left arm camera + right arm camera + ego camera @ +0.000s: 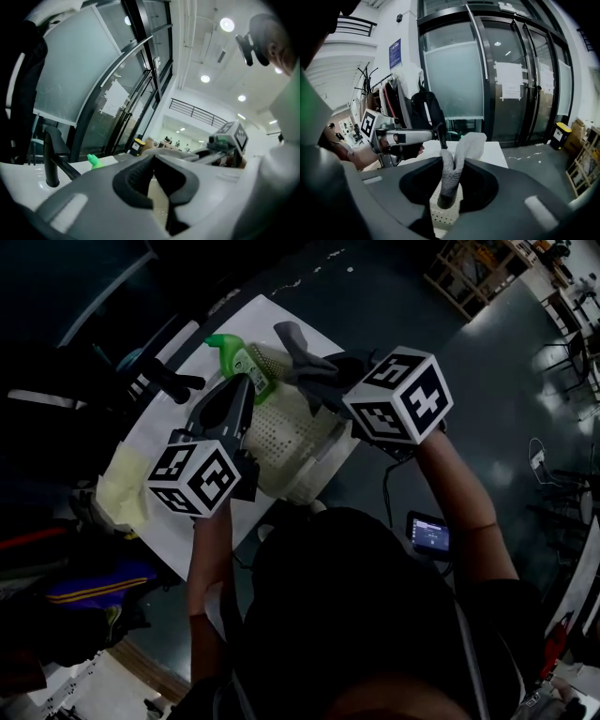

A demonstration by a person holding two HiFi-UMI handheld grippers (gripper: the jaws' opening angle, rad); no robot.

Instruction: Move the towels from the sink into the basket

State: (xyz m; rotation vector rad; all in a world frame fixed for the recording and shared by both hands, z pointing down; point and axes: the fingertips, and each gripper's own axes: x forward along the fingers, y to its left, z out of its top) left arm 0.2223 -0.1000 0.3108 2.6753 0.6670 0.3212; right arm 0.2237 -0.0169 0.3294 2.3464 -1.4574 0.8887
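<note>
The right gripper [323, 369] reaches over the white basket [286, 442], which stands on a white counter [164, 442]. A grey towel [298, 341] sits between the gripper's jaws. In the right gripper view the jaws [452, 161] stand only a little apart. The towel [454, 171] fills the gap and touches both sides. One folded end sticks up above the tips, and the other end hangs down over the basket's holed wall [443, 213].

The left gripper [239, 395] points along the near left side of the basket. In its own view its jaws [153, 158] are pressed together with nothing between them. It is level, and the right gripper [228, 138] shows off to its right.

A green spray bottle [234, 352] lies on the counter just beyond the left gripper's tips, beside the basket's far rim. A black tap [173, 381] stands further left. A pale yellow cloth [122, 493] lies at the counter's left end, well apart from both grippers. Whether it rests in the sink cannot be told from here.

The left gripper [401, 137] shows in the right gripper view, off to the left and near the towel without touching it.
</note>
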